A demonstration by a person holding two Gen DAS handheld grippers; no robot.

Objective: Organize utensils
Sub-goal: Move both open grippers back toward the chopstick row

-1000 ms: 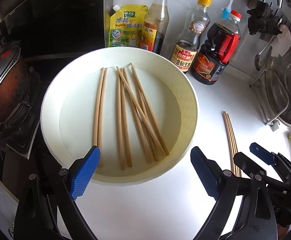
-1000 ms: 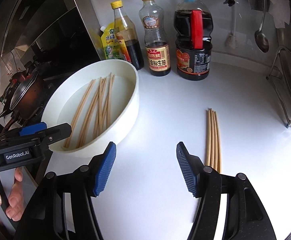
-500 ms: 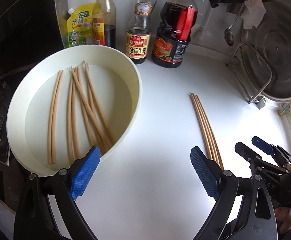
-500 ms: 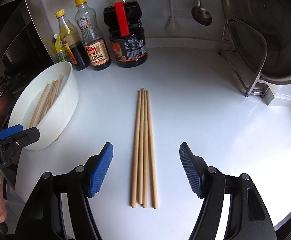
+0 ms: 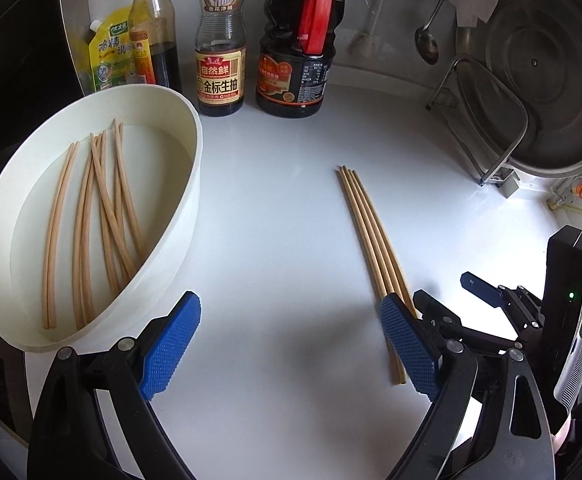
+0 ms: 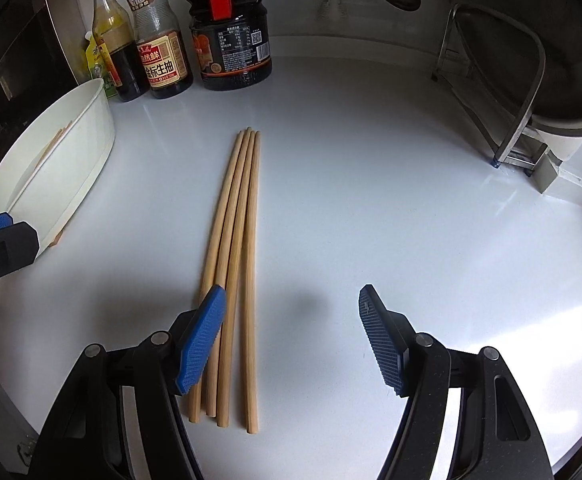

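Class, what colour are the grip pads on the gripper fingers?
Blue, on black arms; the pads show best in the right wrist view.

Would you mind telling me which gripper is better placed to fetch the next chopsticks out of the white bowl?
Left, probably. The left gripper is open with the white bowl and its loose chopsticks just beside its left finger. The right gripper hovers open by the four chopsticks on the counter, farther away.

Four chopsticks (image 6: 235,264) (counter), three bottles (image 6: 159,40), one bowl (image 5: 179,208).

White countertop (image 6: 371,208) with four chopsticks (image 6: 235,240), a white bowl (image 5: 163,248), sauce bottles (image 5: 221,40), a rack (image 5: 487,120).
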